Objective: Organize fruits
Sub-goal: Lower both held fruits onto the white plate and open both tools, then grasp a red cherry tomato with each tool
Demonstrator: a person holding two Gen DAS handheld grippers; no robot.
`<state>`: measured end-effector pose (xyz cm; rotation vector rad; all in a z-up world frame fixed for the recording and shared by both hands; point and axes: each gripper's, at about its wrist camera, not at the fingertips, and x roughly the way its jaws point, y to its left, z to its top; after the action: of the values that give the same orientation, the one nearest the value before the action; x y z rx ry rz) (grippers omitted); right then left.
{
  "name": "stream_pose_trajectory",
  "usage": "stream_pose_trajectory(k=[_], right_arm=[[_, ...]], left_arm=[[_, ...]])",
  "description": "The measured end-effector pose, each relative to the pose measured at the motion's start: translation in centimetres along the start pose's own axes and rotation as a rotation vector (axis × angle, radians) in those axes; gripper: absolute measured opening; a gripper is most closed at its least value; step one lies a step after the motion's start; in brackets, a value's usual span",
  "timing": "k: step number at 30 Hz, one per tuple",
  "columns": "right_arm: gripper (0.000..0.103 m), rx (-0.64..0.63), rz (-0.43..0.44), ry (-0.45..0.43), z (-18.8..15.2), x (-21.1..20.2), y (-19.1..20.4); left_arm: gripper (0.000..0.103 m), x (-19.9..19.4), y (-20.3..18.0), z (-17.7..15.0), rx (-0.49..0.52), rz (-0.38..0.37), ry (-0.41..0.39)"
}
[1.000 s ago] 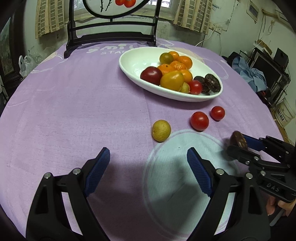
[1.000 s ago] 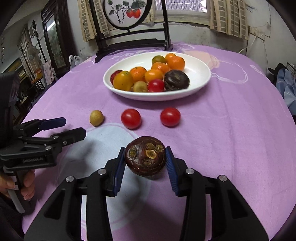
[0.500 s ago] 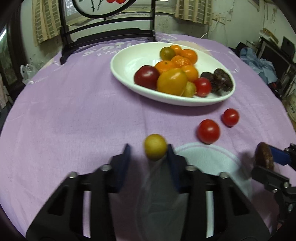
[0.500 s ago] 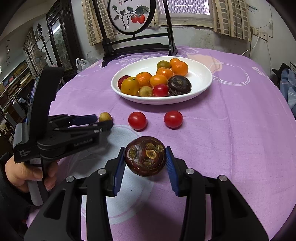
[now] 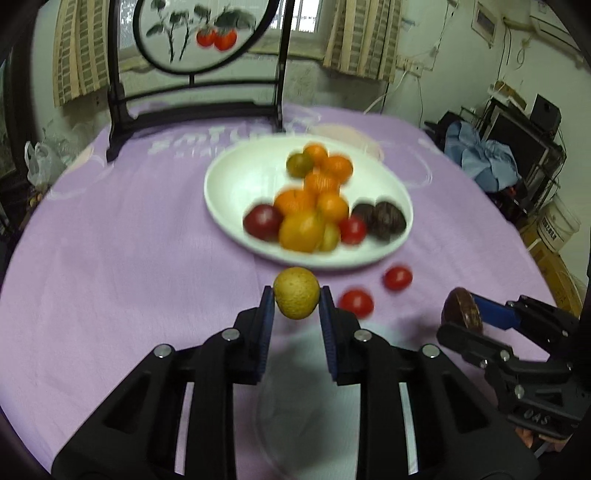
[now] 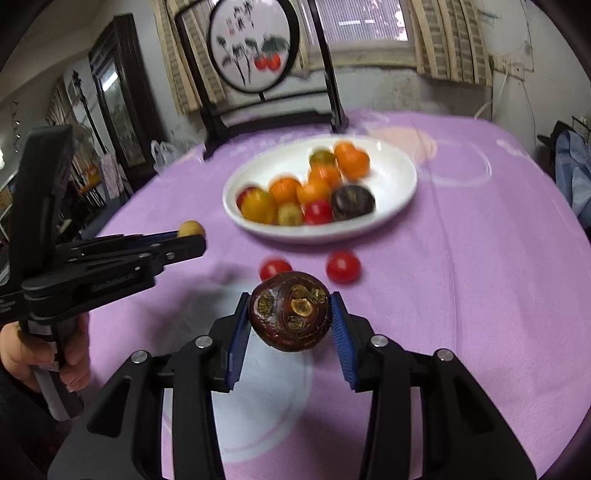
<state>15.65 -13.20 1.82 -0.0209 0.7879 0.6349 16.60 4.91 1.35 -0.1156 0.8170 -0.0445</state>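
Note:
My left gripper (image 5: 296,301) is shut on a small yellow-green fruit (image 5: 296,292) and holds it above the purple tablecloth, short of the white bowl (image 5: 236,177). My right gripper (image 6: 290,317) is shut on a dark purple fruit (image 6: 290,311), also lifted; it shows at the right of the left wrist view (image 5: 462,308). The bowl (image 6: 399,166) holds oranges, tomatoes and dark fruits. Two red tomatoes (image 5: 356,302) (image 5: 397,277) lie on the cloth in front of the bowl. The left gripper shows in the right wrist view (image 6: 190,236) with the yellow fruit (image 6: 190,228).
A black wooden stand with a round painted panel (image 5: 195,33) stands at the table's far edge. A white printed circle (image 6: 258,398) marks the cloth under the grippers. Room clutter lies beyond the table at the right (image 5: 517,147).
My left gripper closed on the yellow-green fruit and lifted it off the cloth toward the bowl. My right gripper also rose with the dark fruit still held.

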Motion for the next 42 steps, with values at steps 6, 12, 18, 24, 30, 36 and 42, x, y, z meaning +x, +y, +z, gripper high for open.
stream_pose_trajectory(k=[6, 12, 18, 24, 30, 36, 42], right_arm=[[0.043, -0.091, -0.072, -0.038, 5.0, 3.0, -0.1], [0.043, -0.118, -0.096, -0.028, 7.7, 7.3, -0.7], [0.06, -0.102, -0.122, -0.036, 8.9, 9.5, -1.5], [0.063, -0.057, -0.098, -0.062, 8.2, 7.2, -2.7], [0.063, -0.057, -0.128, -0.037, 5.6, 4.6, -3.3], [0.063, -0.047, -0.144, 0.011, 2.6, 3.7, -3.7], [0.063, -0.071, -0.176, 0.096, 0.0, 4.6, -3.5]], left_arm=[[0.025, 2.7, 0.9, 4.7, -0.048, 0.023, -0.01], [0.025, 6.0, 1.7, 7.3, -0.063, 0.054, 0.01], [0.065, 7.7, 3.0, 8.1, -0.117, 0.078, 0.011], [0.068, 6.2, 3.1, 7.6, -0.128, 0.074, -0.009], [0.074, 3.6, 1.7, 5.3, -0.084, 0.079, -0.026], [0.076, 2.0, 0.5, 2.1, -0.06, 0.066, -0.014], [0.08, 2.1, 0.3, -1.2, -0.066, 0.059, 0.019]])
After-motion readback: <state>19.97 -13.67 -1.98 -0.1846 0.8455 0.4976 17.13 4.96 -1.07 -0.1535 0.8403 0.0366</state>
